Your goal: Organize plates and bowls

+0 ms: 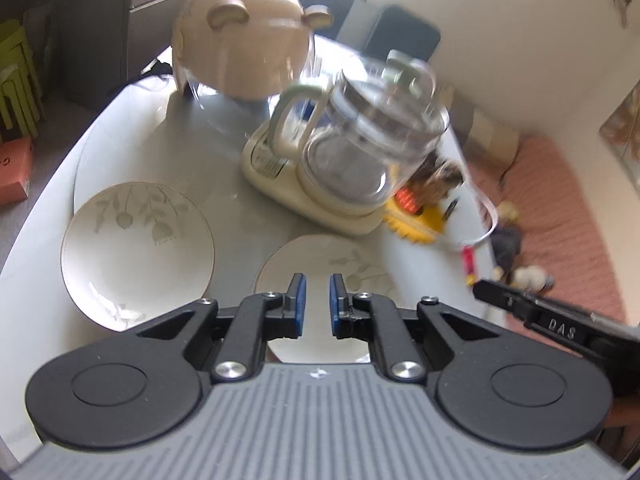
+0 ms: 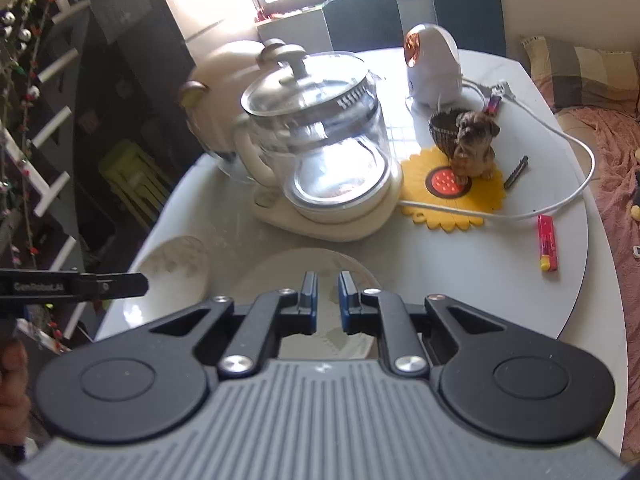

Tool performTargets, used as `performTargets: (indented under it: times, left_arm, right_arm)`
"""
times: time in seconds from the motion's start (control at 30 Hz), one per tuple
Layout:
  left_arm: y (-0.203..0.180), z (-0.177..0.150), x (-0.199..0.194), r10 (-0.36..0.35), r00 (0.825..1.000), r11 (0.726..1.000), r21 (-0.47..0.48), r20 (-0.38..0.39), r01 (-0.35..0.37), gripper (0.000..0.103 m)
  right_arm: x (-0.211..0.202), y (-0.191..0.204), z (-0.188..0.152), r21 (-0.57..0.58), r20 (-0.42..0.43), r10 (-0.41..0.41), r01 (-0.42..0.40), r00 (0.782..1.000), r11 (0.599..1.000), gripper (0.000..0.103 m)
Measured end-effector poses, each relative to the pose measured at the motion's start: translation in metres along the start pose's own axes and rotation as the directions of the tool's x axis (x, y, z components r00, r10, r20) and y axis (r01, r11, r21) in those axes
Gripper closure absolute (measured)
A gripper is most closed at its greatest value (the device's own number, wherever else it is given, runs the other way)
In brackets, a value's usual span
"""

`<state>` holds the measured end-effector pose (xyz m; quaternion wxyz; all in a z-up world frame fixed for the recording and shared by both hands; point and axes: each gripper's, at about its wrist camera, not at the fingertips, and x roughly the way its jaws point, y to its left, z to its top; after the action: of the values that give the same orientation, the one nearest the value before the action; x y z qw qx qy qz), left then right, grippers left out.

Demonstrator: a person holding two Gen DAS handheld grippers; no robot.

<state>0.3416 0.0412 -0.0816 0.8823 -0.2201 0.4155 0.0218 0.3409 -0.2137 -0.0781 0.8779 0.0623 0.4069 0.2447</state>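
Two white plates with pale leaf prints lie on the white table. In the left wrist view one plate [image 1: 136, 252] lies at the left and the other plate [image 1: 320, 258] lies under my left gripper [image 1: 318, 294]. The left jaws stand a narrow gap apart with nothing between them. In the right wrist view the near plate [image 2: 304, 268] lies under my right gripper [image 2: 328, 292], whose jaws also stand a narrow gap apart and empty. The second plate [image 2: 176, 264] lies at the left, partly behind the other gripper's finger.
A glass kettle [image 2: 320, 148] on a cream base stands behind the plates, with a cream bear-eared appliance [image 1: 244, 36] further back. A sunflower mat [image 2: 452, 192] carries a dog figurine [image 2: 476, 144]. A white cable [image 2: 560, 200], a red lighter [image 2: 547, 246] and a white device [image 2: 434, 64] lie to the right.
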Motion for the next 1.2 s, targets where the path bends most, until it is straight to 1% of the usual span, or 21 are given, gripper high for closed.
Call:
performTargets:
  times: [0.1,0.17,0.2,0.3,0.37,0.5,0.57,0.67,0.73,0.8,0.87,0.93,1.0,1.2]
  left_arm:
    - [-0.002,-0.004,-0.027,-0.009,0.999,1.0,-0.012,0.04,0.009,0.09]
    - [-0.003,-0.006,-0.042,-0.026,0.998,1.0,-0.011,0.053,0.027,0.09]
    - [-0.005,-0.008,-0.047,-0.034,0.998,0.999,0.002,0.053,0.034,0.09]
    - [-0.011,-0.017,-0.065,-0.024,0.998,0.998,0.051,0.066,0.02,0.09]
    - [-0.013,-0.024,-0.075,-0.024,0.997,0.998,0.059,0.071,0.02,0.09]
    - [-0.018,-0.037,-0.095,-0.03,0.996,0.997,0.068,0.081,0.024,0.09]
    - [-0.017,-0.042,-0.103,-0.036,0.995,0.998,0.055,0.09,0.031,0.09]
    - [-0.02,-0.05,-0.116,-0.005,0.993,0.998,0.061,0.114,-0.002,0.09]
    - [-0.023,-0.055,-0.12,-0.018,0.995,0.998,0.061,0.101,0.012,0.09]
    - [-0.026,-0.063,-0.123,-0.008,0.995,0.999,0.054,0.095,0.003,0.09]
    - [-0.031,-0.073,-0.122,-0.016,0.998,0.998,0.06,0.064,0.012,0.09]
    - [-0.035,-0.082,-0.122,-0.008,0.999,0.998,0.065,0.046,0.005,0.09]
    - [-0.037,-0.09,-0.121,-0.013,1.0,0.999,0.052,0.028,0.011,0.09]
    - [-0.043,-0.103,-0.126,0.003,0.999,1.0,0.02,0.032,-0.003,0.09]
  right_arm:
    - [-0.031,0.012,0.0,-0.027,0.049,0.007,-0.006,0.999,1.0,0.088]
    - [-0.051,0.017,-0.003,-0.026,0.09,-0.005,0.007,0.996,1.0,0.088]
    - [-0.059,0.02,-0.005,-0.031,0.103,-0.003,0.006,0.995,1.0,0.088]
    - [-0.078,0.025,-0.011,-0.022,0.137,-0.006,0.009,0.991,1.0,0.088]
    - [-0.088,0.027,-0.016,-0.015,0.148,-0.014,0.016,0.989,1.0,0.088]
    - [-0.105,0.032,-0.026,-0.013,0.147,-0.017,0.019,0.989,1.0,0.088]
    - [-0.112,0.034,-0.031,-0.009,0.142,-0.009,0.011,0.99,1.0,0.089]
    - [-0.12,0.04,-0.038,-0.017,0.127,0.01,-0.008,0.992,1.0,0.089]
    - [-0.122,0.043,-0.043,-0.031,0.119,0.015,-0.011,0.993,0.999,0.089]
    - [-0.122,0.045,-0.047,-0.035,0.106,0.027,-0.023,0.994,0.999,0.088]
    - [-0.122,0.046,-0.051,-0.042,0.094,0.035,-0.031,0.995,0.999,0.088]
    - [-0.124,0.046,-0.055,-0.053,0.087,0.042,-0.037,0.995,0.998,0.088]
    - [-0.124,0.045,-0.058,-0.057,0.075,0.05,-0.046,0.996,0.997,0.088]
    - [-0.126,0.041,-0.068,-0.074,0.053,0.079,-0.075,0.995,0.994,0.088]
